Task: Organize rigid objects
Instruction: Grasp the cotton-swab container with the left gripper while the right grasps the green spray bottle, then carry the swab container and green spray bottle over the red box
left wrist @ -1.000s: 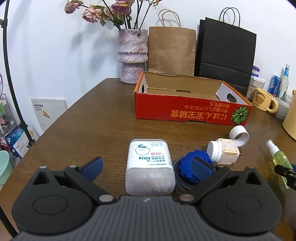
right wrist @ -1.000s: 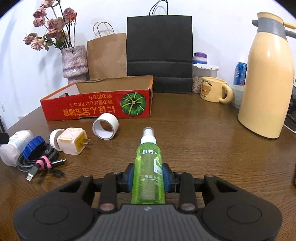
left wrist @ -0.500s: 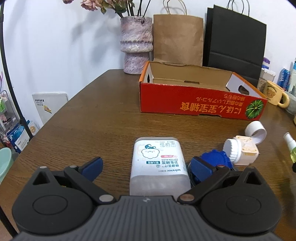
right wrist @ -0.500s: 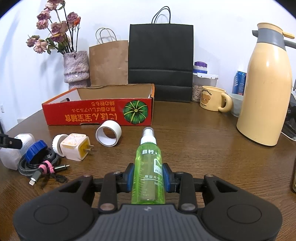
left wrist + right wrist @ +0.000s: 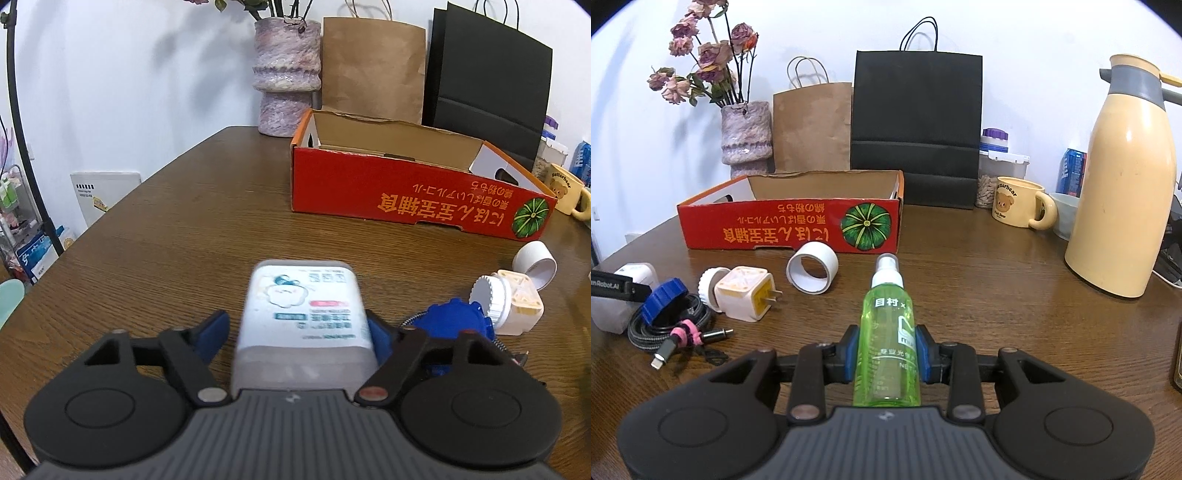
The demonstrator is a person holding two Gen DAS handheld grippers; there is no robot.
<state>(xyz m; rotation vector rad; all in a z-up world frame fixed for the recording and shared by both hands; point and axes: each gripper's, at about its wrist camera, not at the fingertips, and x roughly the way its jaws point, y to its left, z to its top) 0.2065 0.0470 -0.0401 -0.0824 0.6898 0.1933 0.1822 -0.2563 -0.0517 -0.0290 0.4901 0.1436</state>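
The left gripper (image 5: 295, 328) is closing around a white cotton-swab box (image 5: 301, 314) that lies on the wooden table (image 5: 184, 240). The right-side pad looks pressed against the box, while a thin gap seems to remain at the left-side pad, though motion blur makes that hard to judge. Just beside the box to the right sit a blue cap (image 5: 452, 319), a white plug adapter (image 5: 517, 306) and a roll of white tape (image 5: 535, 260).

The right gripper (image 5: 886, 356) has its pads clamped on a green spray bottle (image 5: 886, 332), nozzle pointing away from the camera toward the red cardboard box (image 5: 790, 225). That open-topped box stands at the back of the table, well apart from both held items. In the right wrist view, a coiled cable (image 5: 672, 328) lies under the blue cap, touching it. A cream thermos (image 5: 1126, 184) stands at the right, with a bear mug (image 5: 1019, 203) near it.
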